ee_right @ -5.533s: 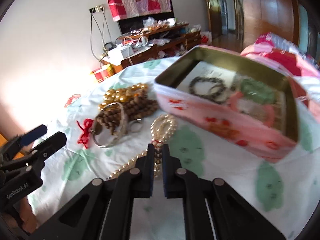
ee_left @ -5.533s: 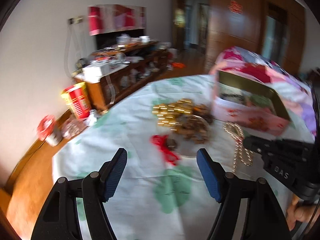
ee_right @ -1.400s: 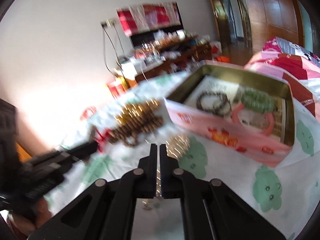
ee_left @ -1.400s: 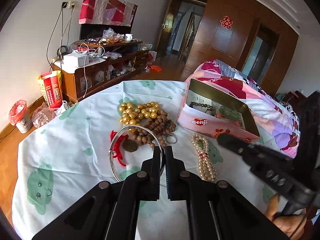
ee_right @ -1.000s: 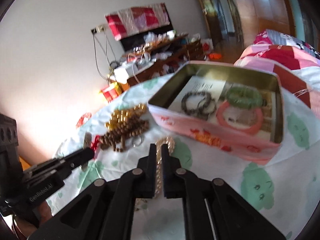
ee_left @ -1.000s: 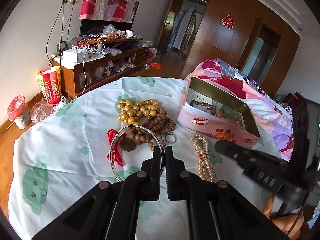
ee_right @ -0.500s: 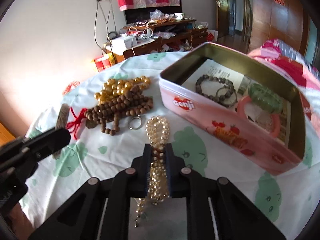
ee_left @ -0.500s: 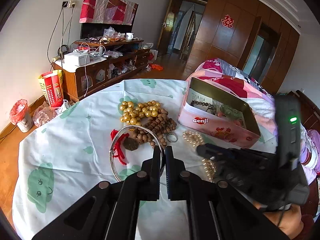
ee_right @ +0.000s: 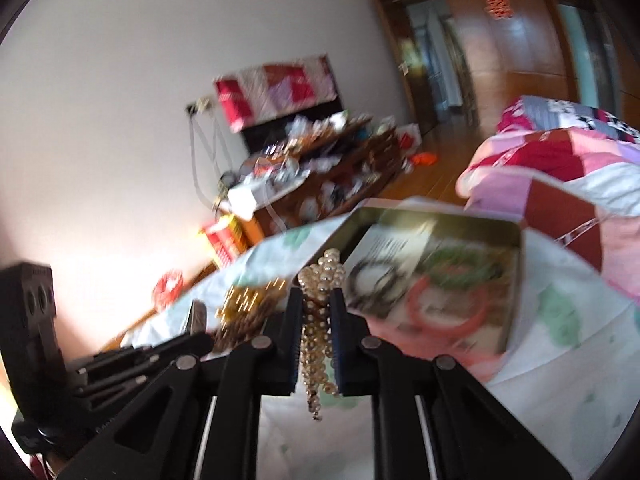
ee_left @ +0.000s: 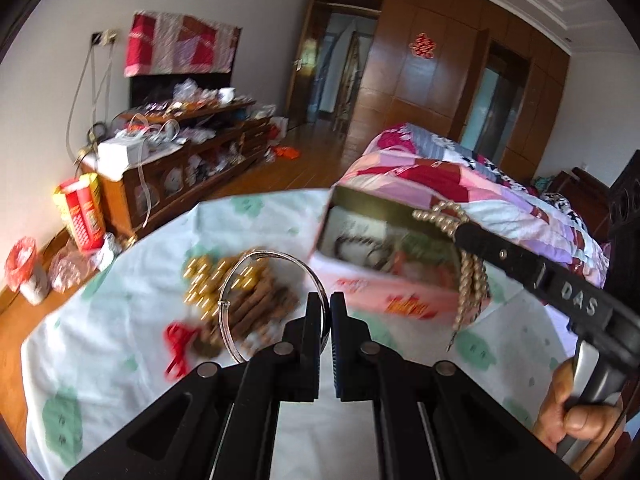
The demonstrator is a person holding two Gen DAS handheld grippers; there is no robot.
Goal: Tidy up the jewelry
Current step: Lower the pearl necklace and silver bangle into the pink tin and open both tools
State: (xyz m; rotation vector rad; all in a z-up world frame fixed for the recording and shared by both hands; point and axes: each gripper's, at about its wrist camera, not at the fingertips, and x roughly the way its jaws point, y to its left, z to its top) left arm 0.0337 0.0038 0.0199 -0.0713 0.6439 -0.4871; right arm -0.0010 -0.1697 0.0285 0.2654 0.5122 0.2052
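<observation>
Sorting is partly done: bracelets already lie in the pink tin. A pearl necklace is clamped in the right gripper beside the tin; a silver bangle is pinched by the left gripper. Bead strands left of the tin remain unsorted.

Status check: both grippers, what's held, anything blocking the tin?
Left gripper shut on silver bangle. Right gripper shut on pearl necklace, strands dangling. Pink tin open ahead; nothing blocking it.
</observation>
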